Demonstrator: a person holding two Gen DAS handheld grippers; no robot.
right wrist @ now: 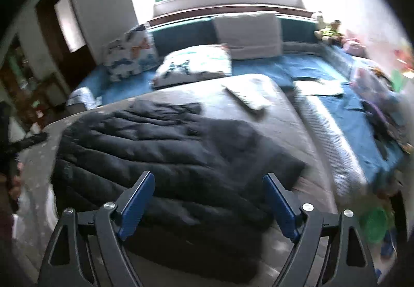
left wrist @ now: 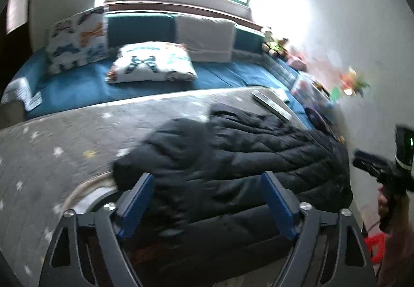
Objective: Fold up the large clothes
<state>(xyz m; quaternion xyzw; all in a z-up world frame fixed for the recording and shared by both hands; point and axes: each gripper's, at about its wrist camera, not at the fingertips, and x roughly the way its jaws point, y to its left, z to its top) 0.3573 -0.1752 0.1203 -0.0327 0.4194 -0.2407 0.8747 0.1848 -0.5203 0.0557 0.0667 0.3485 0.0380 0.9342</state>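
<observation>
Free room and obstacles around the bed. The black quilted jacket [left wrist: 245,157] covers the near middle of the grey star-patterned blanket [left wrist: 51,152]; bare blanket lies open to its left. Beyond the jacket, a flat book-like item [left wrist: 271,103] occupies the far right of the blanket, apart from the jacket in the right wrist view. Two patterned pillows [left wrist: 152,61] and a pale cushion [left wrist: 204,38] stand further back on the blue bedding [left wrist: 220,74]. Toys and clutter [left wrist: 310,90] line the right wall [left wrist: 362,28], narrowing passage there. Both hand-held grippers stand with jaws apart above the jacket's near edge.
</observation>
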